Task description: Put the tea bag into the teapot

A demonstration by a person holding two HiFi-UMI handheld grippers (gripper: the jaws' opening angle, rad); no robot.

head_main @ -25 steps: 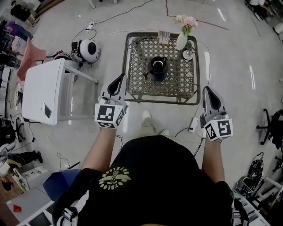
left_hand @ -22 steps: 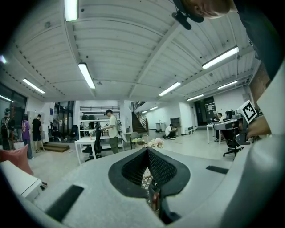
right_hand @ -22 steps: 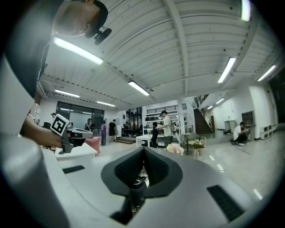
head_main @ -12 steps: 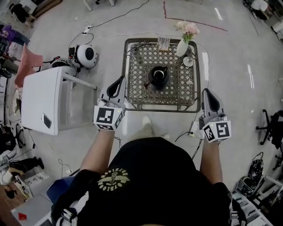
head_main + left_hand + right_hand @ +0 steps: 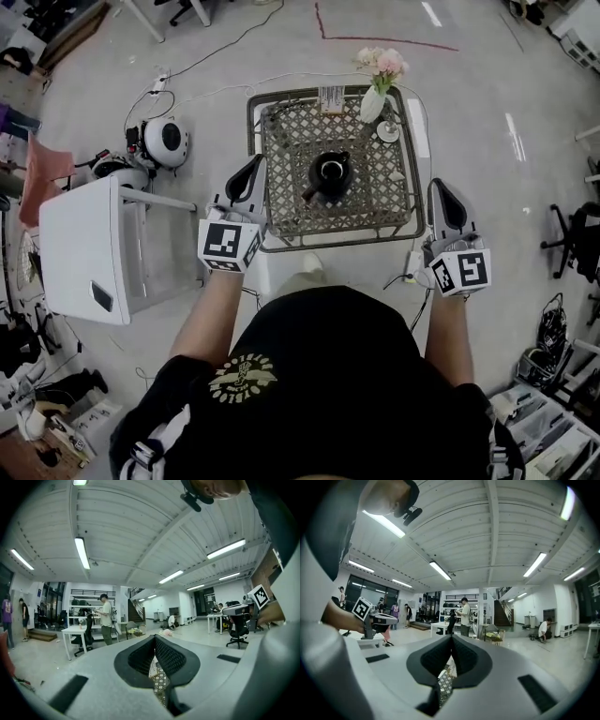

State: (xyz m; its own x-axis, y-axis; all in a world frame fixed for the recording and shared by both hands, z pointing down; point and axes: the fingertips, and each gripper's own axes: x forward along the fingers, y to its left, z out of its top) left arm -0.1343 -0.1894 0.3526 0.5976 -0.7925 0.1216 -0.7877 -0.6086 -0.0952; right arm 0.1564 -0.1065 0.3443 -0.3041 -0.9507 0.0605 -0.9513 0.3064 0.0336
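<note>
A black teapot (image 5: 330,175) with its lid off stands in the middle of a small metal lattice table (image 5: 281,202). At the table's far edge lies a striped packet (image 5: 330,97), and a small white item (image 5: 397,174) lies near its right edge; I cannot tell which is the tea bag. My left gripper (image 5: 253,165) hovers at the table's near left corner, shut and empty (image 5: 154,638). My right gripper (image 5: 439,187) is just off the table's right side, also shut with nothing in it (image 5: 451,637). Both point level, away from me.
A vase of pink flowers (image 5: 375,92) and a small saucer (image 5: 388,132) stand at the table's far right corner. A white table (image 5: 89,248) and a round white device (image 5: 169,141) are to the left. Cables and a power strip (image 5: 411,267) lie on the floor.
The lattice table has come nearer and lower in the head view. Both grippers have moved forward and now flank the table's near edge. Their jaws stayed shut.
</note>
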